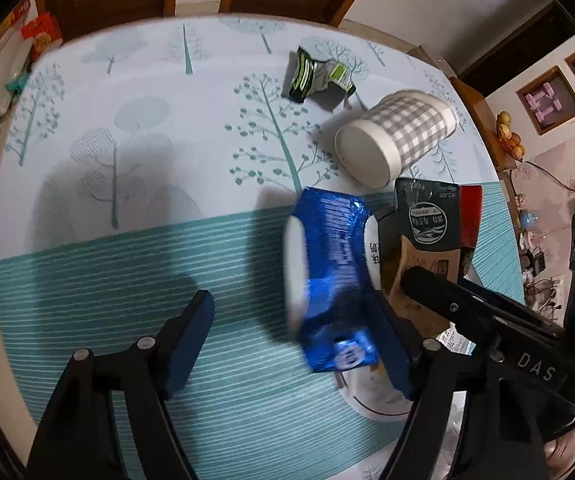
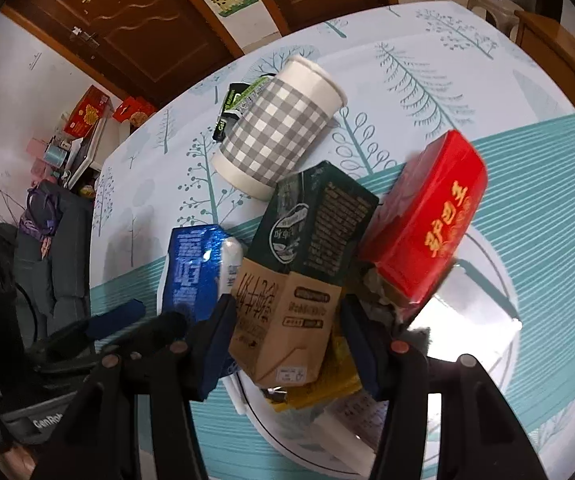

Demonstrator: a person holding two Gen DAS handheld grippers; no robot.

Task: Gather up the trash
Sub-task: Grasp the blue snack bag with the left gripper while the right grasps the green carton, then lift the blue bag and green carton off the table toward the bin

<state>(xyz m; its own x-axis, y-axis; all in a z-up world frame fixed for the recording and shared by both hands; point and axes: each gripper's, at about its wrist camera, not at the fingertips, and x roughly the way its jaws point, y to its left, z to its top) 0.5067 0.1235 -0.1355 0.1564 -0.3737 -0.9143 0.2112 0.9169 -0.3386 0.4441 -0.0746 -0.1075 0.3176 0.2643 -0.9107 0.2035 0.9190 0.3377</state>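
My left gripper [image 1: 295, 340] is open; a blue foil wrapper [image 1: 333, 276] hangs against its right finger over the white bin's rim [image 1: 371, 404]. My right gripper [image 2: 283, 344] has its jaws on either side of a green-and-brown carton [image 2: 299, 276] above the bin [image 2: 467, 360]. A red box [image 2: 427, 216] leans in the bin beside the carton. The blue wrapper [image 2: 193, 272] shows at its left. A grey checked paper cup [image 1: 399, 136] [image 2: 279, 128] lies on its side on the table. A crumpled green-and-black wrapper [image 1: 319, 76] [image 2: 233, 114] lies beyond it.
The table has a tree-print cloth [image 1: 147, 120] with a teal striped band [image 1: 127, 280]. A wooden door [image 2: 127, 20] and shelves with boxes [image 2: 87, 112] stand beyond the far edge. A wooden cabinet [image 1: 483, 120] is at the right.
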